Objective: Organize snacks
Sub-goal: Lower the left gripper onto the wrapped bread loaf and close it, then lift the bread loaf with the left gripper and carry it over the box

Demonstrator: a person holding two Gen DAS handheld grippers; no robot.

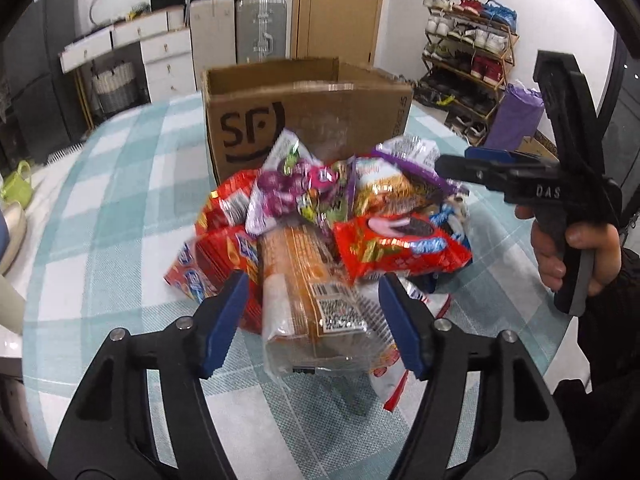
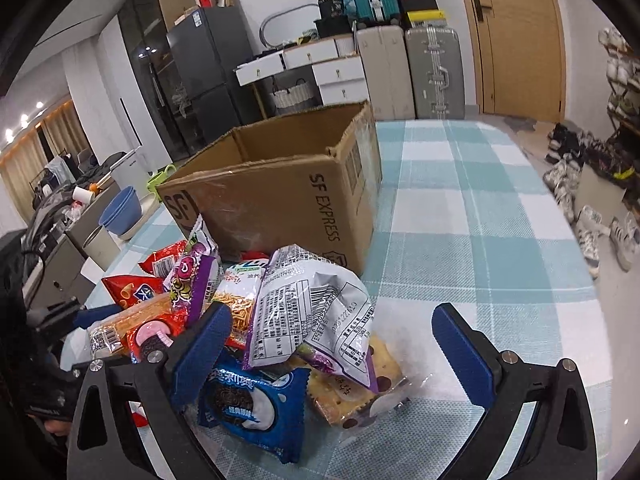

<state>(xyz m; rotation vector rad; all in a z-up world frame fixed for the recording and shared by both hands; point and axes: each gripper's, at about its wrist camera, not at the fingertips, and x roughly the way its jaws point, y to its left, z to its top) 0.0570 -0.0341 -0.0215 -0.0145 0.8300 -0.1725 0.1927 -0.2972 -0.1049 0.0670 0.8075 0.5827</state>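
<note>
Both grippers over the snack pile, in front of the open carton.

I see the snack pile (image 1: 320, 232) lying on the checked tablecloth (image 1: 112, 200), directly against the near wall of the open cardboard box (image 1: 304, 120). My left gripper (image 1: 312, 320) brackets the clear-wrapped orange biscuit pack (image 1: 304, 288); its blue pads stand either side of the pack, and I cannot tell whether they press on it. My right gripper (image 2: 332, 340) is spread wide over the near edge of the pile, above the blue cookie pack (image 2: 252, 404) and the cracker pack (image 2: 352, 384); its pads grip nothing. A white-and-purple bag (image 2: 316, 312) lies on top of the crackers. In the left wrist view, a hand (image 1: 572, 252) holds the right gripper's handle.
</note>
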